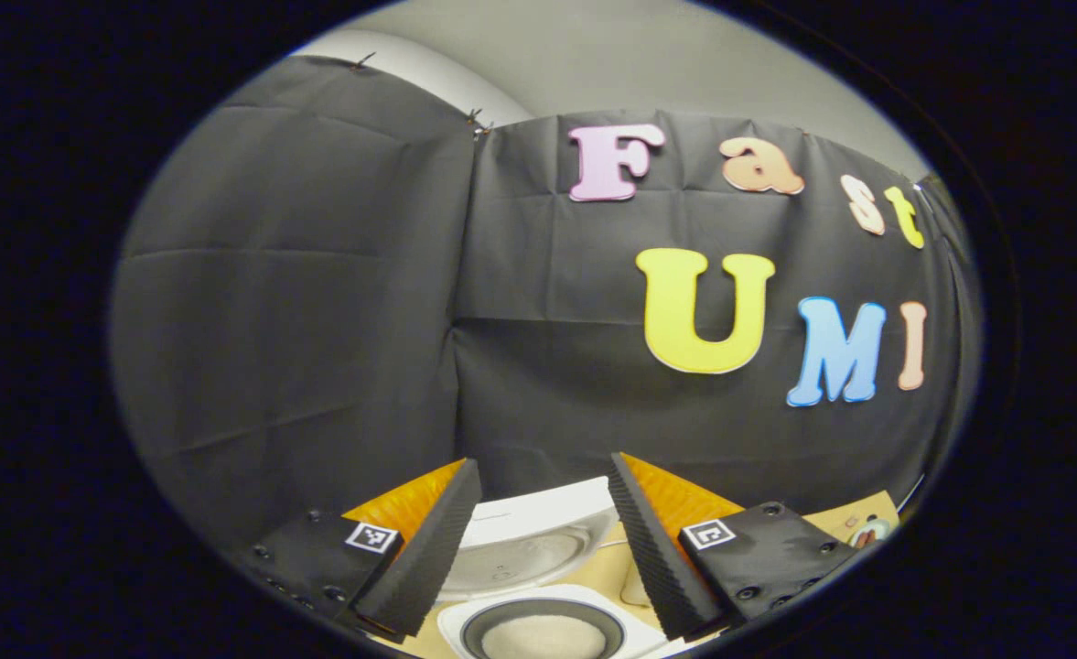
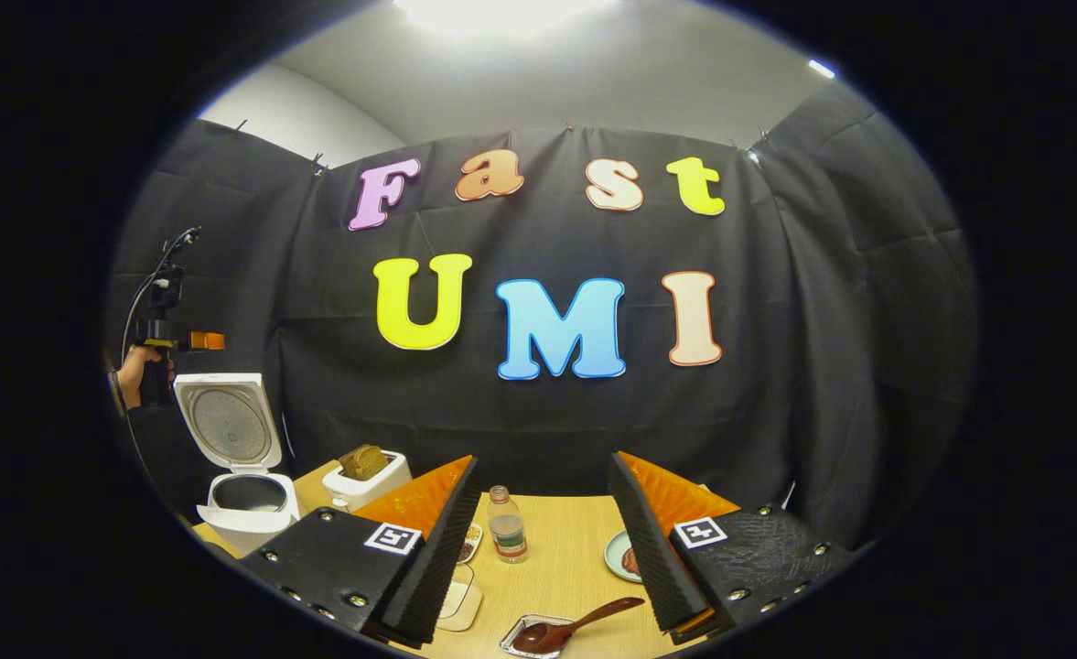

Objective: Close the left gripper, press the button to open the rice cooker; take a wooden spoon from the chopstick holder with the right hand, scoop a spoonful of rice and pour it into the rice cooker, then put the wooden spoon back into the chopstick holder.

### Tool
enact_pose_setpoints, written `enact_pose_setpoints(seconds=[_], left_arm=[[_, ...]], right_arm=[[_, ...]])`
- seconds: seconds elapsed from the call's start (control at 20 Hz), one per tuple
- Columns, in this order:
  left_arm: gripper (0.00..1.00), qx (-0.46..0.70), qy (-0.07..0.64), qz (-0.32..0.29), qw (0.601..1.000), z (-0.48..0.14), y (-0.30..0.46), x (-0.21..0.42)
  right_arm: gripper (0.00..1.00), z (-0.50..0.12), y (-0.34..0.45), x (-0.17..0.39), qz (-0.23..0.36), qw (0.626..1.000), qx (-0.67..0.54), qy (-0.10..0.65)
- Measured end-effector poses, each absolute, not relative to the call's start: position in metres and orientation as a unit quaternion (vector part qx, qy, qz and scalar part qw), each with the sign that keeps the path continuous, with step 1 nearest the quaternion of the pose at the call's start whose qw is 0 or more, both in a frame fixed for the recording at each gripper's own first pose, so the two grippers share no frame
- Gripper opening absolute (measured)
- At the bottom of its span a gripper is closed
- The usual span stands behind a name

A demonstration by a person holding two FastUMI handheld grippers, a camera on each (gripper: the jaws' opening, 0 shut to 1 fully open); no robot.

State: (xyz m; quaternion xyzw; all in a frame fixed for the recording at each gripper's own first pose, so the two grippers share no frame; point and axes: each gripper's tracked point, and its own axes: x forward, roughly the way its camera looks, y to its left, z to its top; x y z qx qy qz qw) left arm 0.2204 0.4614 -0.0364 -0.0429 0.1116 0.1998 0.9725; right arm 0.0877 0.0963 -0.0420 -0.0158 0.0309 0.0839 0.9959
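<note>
Black cloth walls enclose the booth, pale ceiling above, with a light wood counter (image 2: 561,572) below. Right gripper view: right tool (image 2: 543,540) held above the counter's near edge, its 2 fingers spread wide, nothing between them. Rice cooker (image 2: 245,499) sits at the counter's far left corner, lid (image 2: 229,423) tilted up and open, dark inner pot visible. Just right of it, near the back edge, a white holder (image 2: 366,478) with something brown in it; cannot tell what it is. Small clear bottle (image 2: 507,523) stands upright mid-counter. Small plate (image 2: 625,556) with something reddish sits right of the bottle, partly hidden by the right finger. Wooden spoon (image 2: 575,624) lies at the near edge, bowl resting in a shallow tray (image 2: 524,645), handle pointing up-right. Flat clear dish (image 2: 460,599) just beside the left finger. Left tool (image 2: 199,341) shows far left, above the cooker lid, held by a hand (image 2: 135,371); cannot tell its state from this view.

Left gripper view: left tool (image 1: 543,540) aimed at the cloth wall, 2 fingers spread apart, holding nothing. Open cooker lid (image 1: 538,540) shows between the fingers, and below it the pot (image 1: 543,631) with white rice inside, at the bottom edge of the view.
</note>
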Motion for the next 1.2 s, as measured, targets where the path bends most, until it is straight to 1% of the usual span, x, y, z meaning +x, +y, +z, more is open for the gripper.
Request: enact_pose_setpoints(seconds=[0.3,0.5,0.55,0.6,0.65,0.75,0.8,0.85,0.9,1.05,1.1,1.15,1.2], left_arm=[[0.97,-0.046,0.145,0.27,0.951,-0.076,0.507,0.26],[0.98,-0.062,0.203,0.288,0.934,-0.116,0.526,0.274],[0.97,-0.056,0.194,0.299,0.933,-0.111,0.528,0.272],[0.96,-0.063,0.207,0.3,0.929,-0.118,0.525,0.27],[0.95,-0.058,0.201,0.303,0.93,-0.115,0.524,0.268],[0.96,-0.059,0.205,0.296,0.931,-0.118,0.515,0.263],[0.99,-0.062,0.204,0.293,0.932,-0.117,0.507,0.257],[0.99,-0.066,0.203,0.288,0.933,-0.116,0.499,0.251],[0.96,-0.064,0.2,0.286,0.935,-0.117,0.489,0.244],[0.95,-0.061,0.19,0.284,0.938,-0.121,0.461,0.222],[0.92,-0.061,0.19,0.284,0.938,-0.124,0.452,0.215],[0.96,-0.063,0.189,0.283,0.938,-0.126,0.443,0.208],[0.92,-0.061,0.187,0.286,0.938,-0.132,0.435,0.199]], right_arm=[[0.85,-0.046,0.098,0.099,0.076,0.996,-0.015,0.038],[0.85,-0.052,0.099,0.102,0.076,0.996,-0.016,0.046],[0.85,-0.053,0.1,0.101,0.078,0.996,-0.014,0.046],[0.85,-0.055,0.098,0.101,0.077,0.996,-0.013,0.047],[0.85,-0.056,0.097,0.101,0.077,0.996,-0.012,0.048],[0.85,-0.056,0.098,0.1,0.078,0.996,-0.005,0.049],[0.85,-0.055,0.101,0.098,0.083,0.995,0.0,0.048],[0.85,-0.053,0.103,0.097,0.088,0.995,0.006,0.046],[0.85,-0.052,0.104,0.096,0.093,0.995,0.012,0.043],[0.85,-0.051,0.106,0.095,0.097,0.994,0.015,0.042],[0.85,-0.051,0.106,0.094,0.098,0.994,0.014,0.042],[0.85,-0.051,0.106,0.092,0.099,0.994,0.013,0.042],[0.85,-0.054,0.106,0.091,0.1,0.994,0.012,0.045]])
